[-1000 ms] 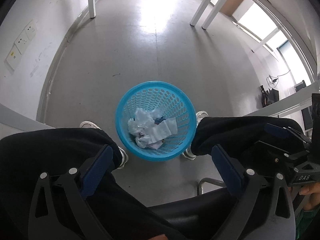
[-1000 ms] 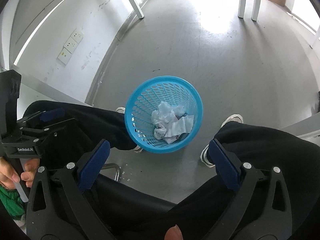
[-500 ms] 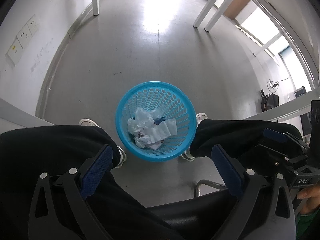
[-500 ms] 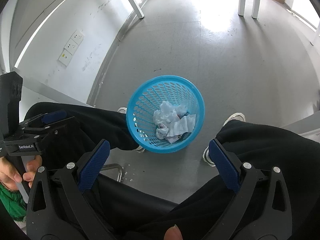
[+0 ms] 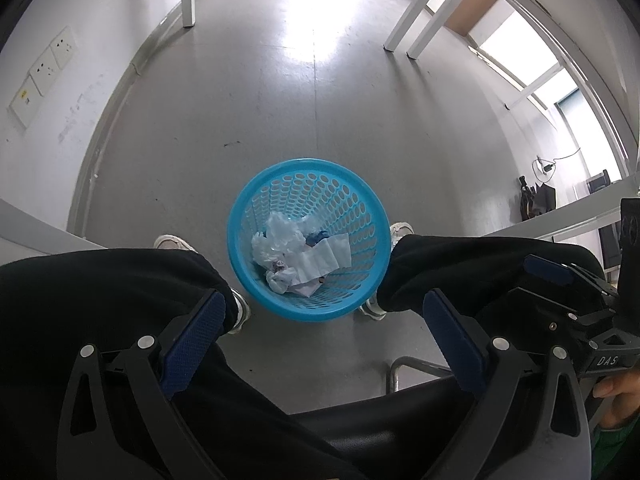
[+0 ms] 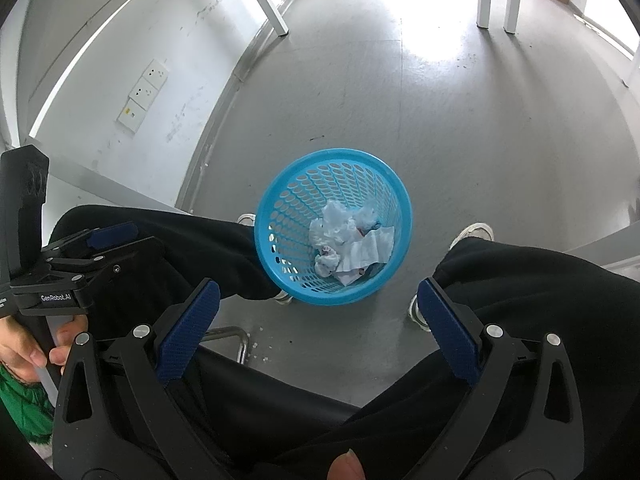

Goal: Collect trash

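On the floor between the person's shoes: blue basket [image 5: 256,216], crumpled trash [image 5: 298,258] inside | left gripper [image 5: 324,340] fingers spread wide, holding nothing | right gripper [image 6: 318,326] likewise | black-trousered knees [image 6: 224,248] flank basket | wall sockets [image 6: 144,94] far left | white bench legs [image 5: 408,28] far.

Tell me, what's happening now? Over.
Left hand-held gripper open, empty. Right hand-held gripper open, empty. Trash in bin between feet. Nothing blocking.

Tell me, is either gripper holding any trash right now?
No. The left gripper and right gripper are open and empty; the trash lies in the blue basket.
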### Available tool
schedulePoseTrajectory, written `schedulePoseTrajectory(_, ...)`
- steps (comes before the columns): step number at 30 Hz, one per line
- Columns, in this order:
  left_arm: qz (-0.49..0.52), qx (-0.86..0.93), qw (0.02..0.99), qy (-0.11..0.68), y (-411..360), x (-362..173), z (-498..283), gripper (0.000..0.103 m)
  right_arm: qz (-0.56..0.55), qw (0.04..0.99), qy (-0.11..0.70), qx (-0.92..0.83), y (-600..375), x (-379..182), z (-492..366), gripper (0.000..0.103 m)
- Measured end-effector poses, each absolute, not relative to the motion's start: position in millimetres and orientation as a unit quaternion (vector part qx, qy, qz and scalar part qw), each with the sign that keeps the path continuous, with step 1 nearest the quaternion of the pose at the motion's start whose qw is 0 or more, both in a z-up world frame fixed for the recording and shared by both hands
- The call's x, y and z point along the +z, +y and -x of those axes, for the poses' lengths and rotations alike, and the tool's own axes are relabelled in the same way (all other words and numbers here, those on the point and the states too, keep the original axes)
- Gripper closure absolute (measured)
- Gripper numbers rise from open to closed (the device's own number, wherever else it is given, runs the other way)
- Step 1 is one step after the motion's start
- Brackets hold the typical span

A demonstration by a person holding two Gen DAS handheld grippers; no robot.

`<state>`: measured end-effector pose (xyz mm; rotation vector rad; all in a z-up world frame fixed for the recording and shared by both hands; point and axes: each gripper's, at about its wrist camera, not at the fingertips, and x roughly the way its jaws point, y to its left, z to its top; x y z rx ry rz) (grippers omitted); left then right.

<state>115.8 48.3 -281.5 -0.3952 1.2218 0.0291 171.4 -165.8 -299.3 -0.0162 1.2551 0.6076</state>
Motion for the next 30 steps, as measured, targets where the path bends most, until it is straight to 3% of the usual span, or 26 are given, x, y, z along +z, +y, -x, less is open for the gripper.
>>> schedulePoseTrajectory(30,0.187,0.014,0.8,0.57,49.4,-283.9,-115.9,0.006,0.004,0.765,0.58,0.279,-168.0,-299.8,-173.3,0.009)
